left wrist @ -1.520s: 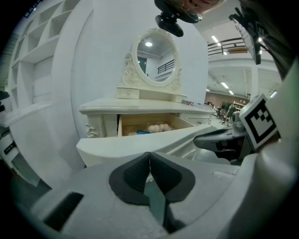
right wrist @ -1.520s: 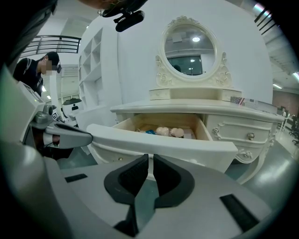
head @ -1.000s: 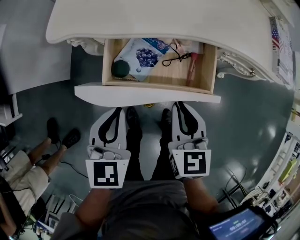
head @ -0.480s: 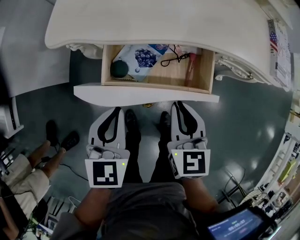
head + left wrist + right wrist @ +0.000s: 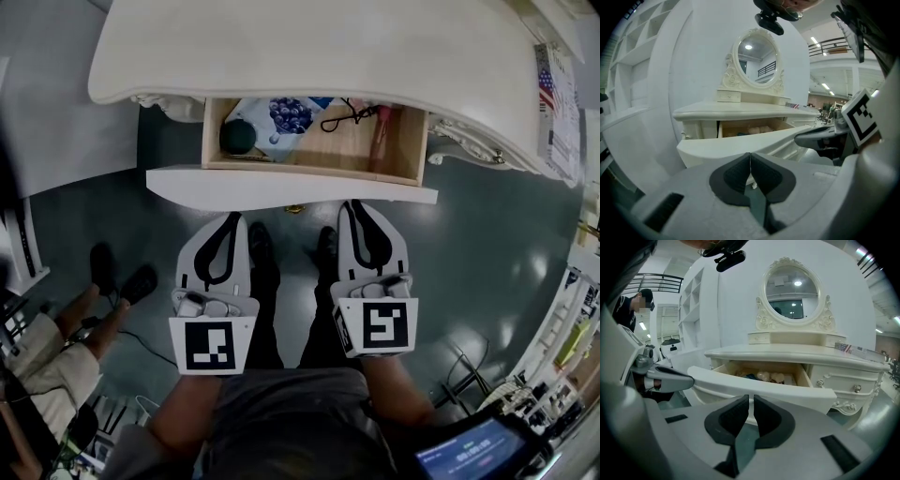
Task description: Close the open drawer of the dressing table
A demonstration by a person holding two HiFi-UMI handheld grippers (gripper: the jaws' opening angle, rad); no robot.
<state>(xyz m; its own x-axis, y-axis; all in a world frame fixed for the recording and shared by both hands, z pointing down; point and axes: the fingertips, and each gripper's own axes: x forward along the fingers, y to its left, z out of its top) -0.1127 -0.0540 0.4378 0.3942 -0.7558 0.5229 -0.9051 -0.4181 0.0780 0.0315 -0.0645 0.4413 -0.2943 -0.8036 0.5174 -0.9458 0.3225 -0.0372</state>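
The white dressing table [image 5: 309, 47] has its middle drawer pulled out. The drawer's white front panel [image 5: 291, 190] faces me, with the wooden inside [image 5: 337, 155] behind it. In the drawer lie a dark round thing [image 5: 238, 136], a blueberry-printed packet [image 5: 286, 117], a black looped tool [image 5: 347, 117] and a pink item [image 5: 382, 131]. My left gripper [image 5: 232, 217] is shut and empty, just short of the panel. My right gripper [image 5: 349, 204] is shut and empty, with its tips at the panel's lower edge. From the left gripper [image 5: 750, 155] and the right gripper [image 5: 751, 399], the panel [image 5: 759, 387] lies close ahead.
An oval mirror [image 5: 792, 296] stands on the tabletop. My own shoes [image 5: 262, 242] are on the grey floor under the drawer. A seated person's legs and shoes [image 5: 122, 281] are at the left. A flag-printed paper [image 5: 553, 94] lies on the table's right end.
Less of the drawer's inside shows under the tabletop's edge than a second ago. Both grippers have hardly moved and stay shut.
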